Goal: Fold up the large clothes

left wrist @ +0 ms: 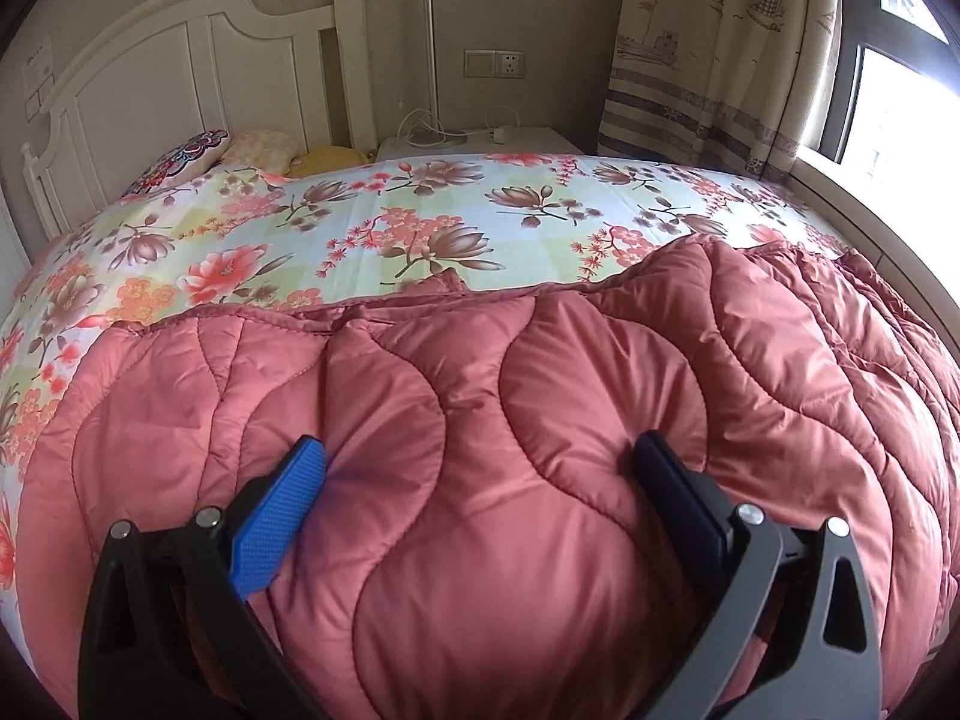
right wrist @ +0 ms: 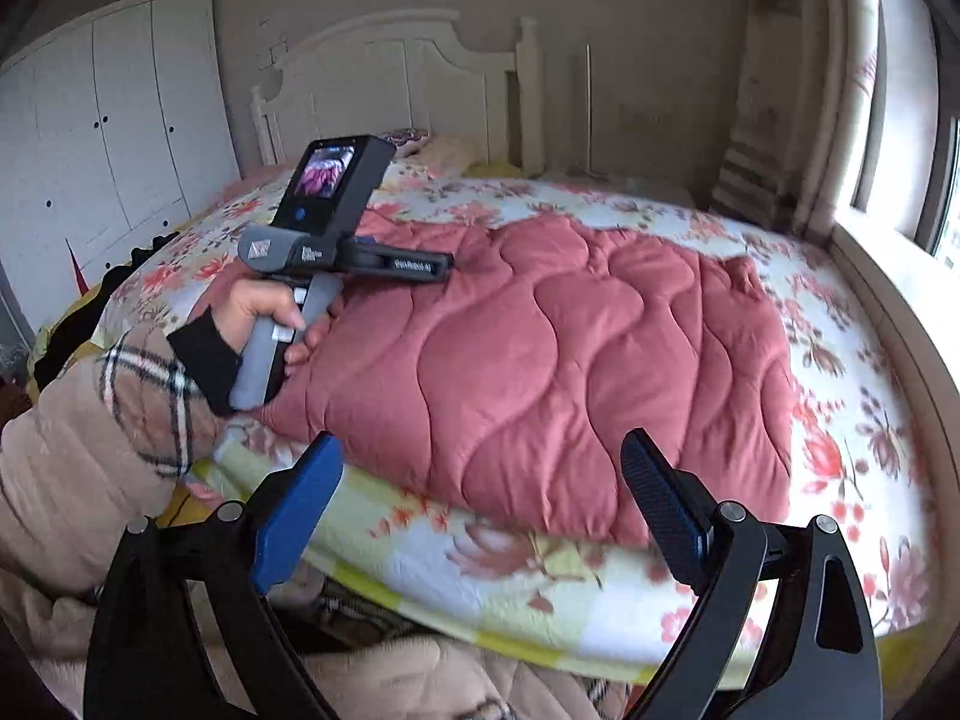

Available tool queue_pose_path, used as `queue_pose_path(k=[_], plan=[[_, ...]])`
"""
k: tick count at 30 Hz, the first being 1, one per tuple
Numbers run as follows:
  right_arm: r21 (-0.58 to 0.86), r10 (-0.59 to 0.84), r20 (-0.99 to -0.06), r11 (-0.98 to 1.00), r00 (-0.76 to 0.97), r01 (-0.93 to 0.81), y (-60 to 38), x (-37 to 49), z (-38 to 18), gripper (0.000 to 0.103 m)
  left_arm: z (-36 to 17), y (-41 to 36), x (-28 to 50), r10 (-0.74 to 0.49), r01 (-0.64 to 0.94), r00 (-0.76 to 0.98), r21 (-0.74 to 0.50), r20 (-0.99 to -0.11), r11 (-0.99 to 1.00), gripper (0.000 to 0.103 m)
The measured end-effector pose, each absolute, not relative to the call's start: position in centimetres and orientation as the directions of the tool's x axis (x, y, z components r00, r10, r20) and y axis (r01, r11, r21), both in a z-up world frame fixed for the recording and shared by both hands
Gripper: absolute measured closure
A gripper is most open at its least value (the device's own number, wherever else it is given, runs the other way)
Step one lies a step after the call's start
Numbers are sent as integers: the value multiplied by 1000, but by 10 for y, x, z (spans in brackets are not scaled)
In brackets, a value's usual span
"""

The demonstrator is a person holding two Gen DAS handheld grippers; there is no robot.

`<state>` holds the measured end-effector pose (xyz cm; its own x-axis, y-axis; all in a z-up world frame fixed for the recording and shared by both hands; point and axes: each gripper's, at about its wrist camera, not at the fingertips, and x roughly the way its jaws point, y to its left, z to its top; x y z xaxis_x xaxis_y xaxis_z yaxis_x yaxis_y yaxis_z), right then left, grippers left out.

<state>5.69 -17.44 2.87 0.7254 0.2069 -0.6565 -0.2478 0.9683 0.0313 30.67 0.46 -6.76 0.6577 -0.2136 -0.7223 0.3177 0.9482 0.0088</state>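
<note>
Quilted garment [right wrist: 576, 360] in dusty pink, spread on floral bedsheet [right wrist: 852, 420] of bed; lay near foot edge, well apart from pillows [left wrist: 198, 147] at white headboard [left wrist: 180, 60]. Appeared already doubled at least once, judged from compact slab outline in right wrist view and from stacked hem edges along far border in left wrist view; sleeves and collar not distinguishable, so exact count of folds could not be told. Judged roughly midway: bulk gathered into one block, right-hand side bunched in loose ridges [left wrist: 870, 324], further halving and squaring likely outstanding.

Left gripper [left wrist: 480, 456]: fingers [left wrist: 282, 510] spread wide, hovering low over or pressing into garment's near portion; padded fabric bulged up between them, contact at pad tips probable but not certain, nothing pinched. Seen from right wrist view as handheld unit [right wrist: 348, 240] gripped by left hand [right wrist: 270, 318] over garment's left corner.

Right gripper [right wrist: 480, 456]: fingers [right wrist: 660, 516] likewise spread wide, held off bed's near edge, clear of garment, nothing between them. View slightly blurred.

Wardrobe [right wrist: 108, 120] at left, curtain [left wrist: 708, 48] and window [left wrist: 888, 102] at right, nightstand [left wrist: 480, 141] beside headboard.
</note>
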Motion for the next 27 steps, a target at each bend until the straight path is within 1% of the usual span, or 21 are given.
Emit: queue_pose_path(k=[3,5,7,8,9,11,13,16,19,20,23,26,27], plan=[[-48,149,-634,972,759,-231,-143,95,18,12,-67,4,307,-219,319,656,2,-722,948,2],[-123,89,-678,965,730,-232,-121,124,-4,12,-67,5,307,-220,319,655,0,-723,948,2],[-194,13,-758,950,652,-244,-107,146,-38,9,-67,5,307,-224,319,657,-5,-720,948,2],[-195,17,-745,950,667,-242,-107,146,-42,7,-68,5,307,-223,317,656,-5,-721,948,2],[-178,33,-740,954,672,-243,-111,146,-43,6,-68,5,308,-228,318,653,-12,-722,948,2],[-102,78,-767,965,637,-240,-125,143,-32,7,-69,5,309,-230,318,651,-15,-724,948,2],[-50,110,-745,974,658,-219,-144,124,-10,7,-69,6,308,-232,318,651,-18,-723,948,2],[66,226,-705,965,673,-255,-180,85,14,7,-69,6,309,-232,318,651,-18,-723,948,2],[184,278,-707,960,650,-211,-222,56,9,7,-69,6,308,-227,317,652,-11,-724,948,2],[194,270,-713,963,647,-189,-231,49,4,7,-69,7,308,-225,317,653,-10,-723,948,2],[138,194,-698,981,689,-136,-235,48,10,8,-68,5,307,-214,313,657,3,-723,950,2],[185,256,-641,966,724,-178,-226,68,21,8,-68,5,307,-209,310,660,8,-722,951,2],[175,258,-632,966,731,-189,-221,75,21,8,-68,5,307,-211,311,659,6,-722,951,2]])
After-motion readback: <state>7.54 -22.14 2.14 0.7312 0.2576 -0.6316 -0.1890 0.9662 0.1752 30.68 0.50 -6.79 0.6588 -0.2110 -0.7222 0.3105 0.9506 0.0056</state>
